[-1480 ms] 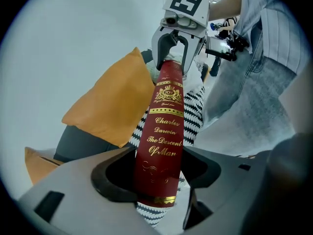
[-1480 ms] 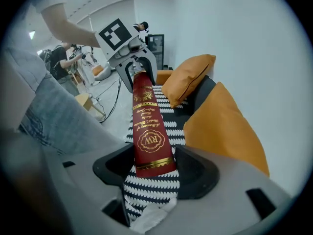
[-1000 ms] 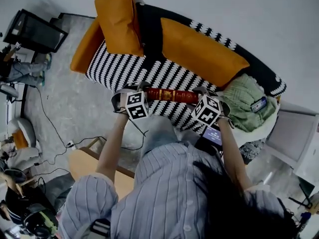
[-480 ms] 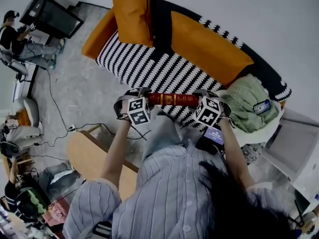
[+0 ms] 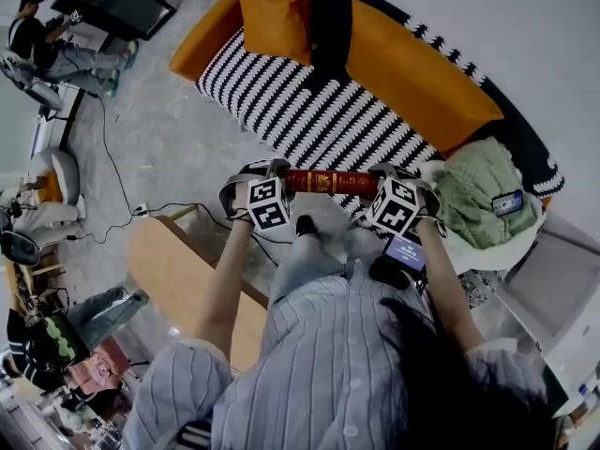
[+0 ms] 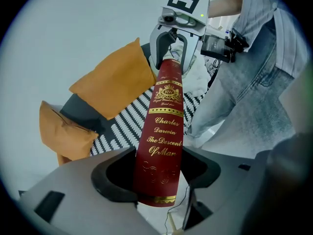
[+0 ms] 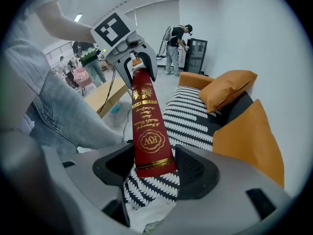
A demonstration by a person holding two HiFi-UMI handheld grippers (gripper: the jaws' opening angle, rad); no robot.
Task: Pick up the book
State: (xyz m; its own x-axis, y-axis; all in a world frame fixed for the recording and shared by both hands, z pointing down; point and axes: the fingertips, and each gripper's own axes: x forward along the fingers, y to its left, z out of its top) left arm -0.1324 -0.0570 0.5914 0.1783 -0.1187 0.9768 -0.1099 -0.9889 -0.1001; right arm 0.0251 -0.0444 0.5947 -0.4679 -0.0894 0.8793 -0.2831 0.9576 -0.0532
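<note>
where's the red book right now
Head view, centre: the dark red book is held by its ends between the left gripper and right gripper, at the front edge of the black-and-white striped sofa.

A sofa with a black-and-white zigzag-patterned seat [image 5: 309,111] stands on the grey floor [image 5: 159,148]. Two plump orange fabric cushions lie on it, one upright [image 5: 277,7] at its left end and a long one [image 5: 422,78] against the back. A crumpled green cloth [image 5: 478,204] lies at its right end. A light wooden desk [image 5: 173,270] stands near, with thin black cables [image 5: 114,167] beside it.
</note>
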